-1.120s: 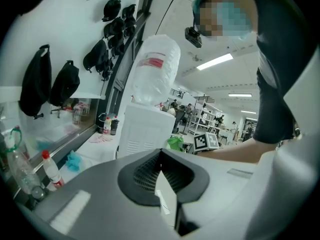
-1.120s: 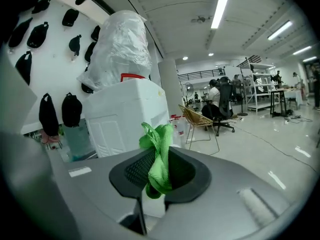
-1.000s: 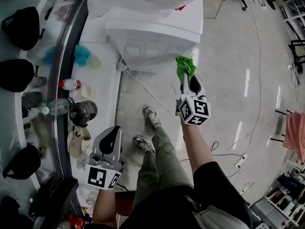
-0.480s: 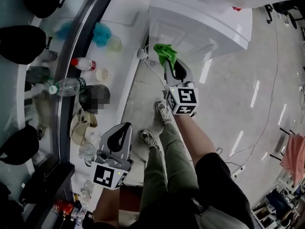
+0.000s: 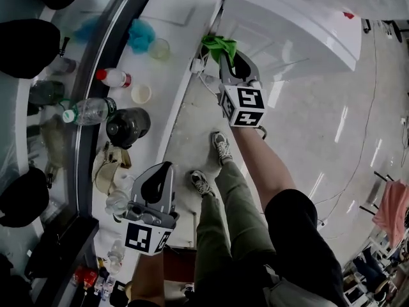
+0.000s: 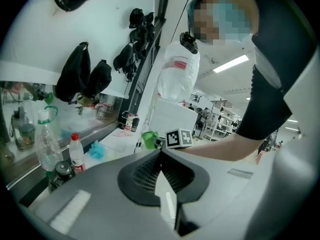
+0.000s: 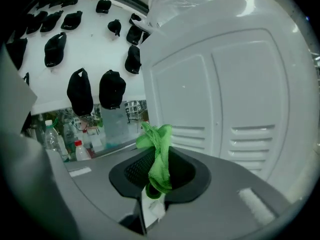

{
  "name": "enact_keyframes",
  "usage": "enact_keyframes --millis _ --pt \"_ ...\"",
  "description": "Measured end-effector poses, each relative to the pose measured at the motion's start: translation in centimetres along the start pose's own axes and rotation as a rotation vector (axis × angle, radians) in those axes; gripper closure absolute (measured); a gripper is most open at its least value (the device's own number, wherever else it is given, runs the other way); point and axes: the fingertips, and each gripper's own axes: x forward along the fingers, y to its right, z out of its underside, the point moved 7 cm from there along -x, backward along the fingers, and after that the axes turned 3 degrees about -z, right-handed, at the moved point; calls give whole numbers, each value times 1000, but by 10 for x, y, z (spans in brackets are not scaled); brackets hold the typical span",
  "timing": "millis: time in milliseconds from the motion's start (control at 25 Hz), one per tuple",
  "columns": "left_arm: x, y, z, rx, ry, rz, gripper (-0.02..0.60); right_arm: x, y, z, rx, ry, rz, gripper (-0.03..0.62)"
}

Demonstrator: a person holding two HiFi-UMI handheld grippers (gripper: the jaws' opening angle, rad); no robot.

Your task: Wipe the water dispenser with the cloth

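Observation:
The white water dispenser stands at the top right of the head view; its panelled, vented side fills the right gripper view. My right gripper is shut on a bunched green cloth, held at the dispenser's lower left corner. In the right gripper view the cloth sticks up out of the closed jaws, close to the panel; contact cannot be told. My left gripper hangs low at the left, shut with nothing in it. The left gripper view shows its jaws together, with the cloth far ahead.
A white counter runs along the left with bottles, a dark jar, a cup and a teal cloth. Black bags hang on the wall. A cable lies by the dispenser's base. My shoes stand on the floor.
My right gripper has carried the green cloth from the dispenser's right side across its front to its left corner by the counter. The left gripper has stayed low and shut.

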Motion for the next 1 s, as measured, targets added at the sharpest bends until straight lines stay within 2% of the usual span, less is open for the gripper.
enact_keyframes --millis 200,640,800,1000 --pt "4 6 1 21 -11 36 580 -22 27 5 -13 -15 53 522" --pt "23 52 3 64 -30 144 580 -129 139 17 57 -13 311 522" --pt "33 70 3 68 -33 187 580 -163 174 25 114 -23 401 522" --pt "41 83 6 78 -35 208 580 -186 188 28 125 -24 403 520"
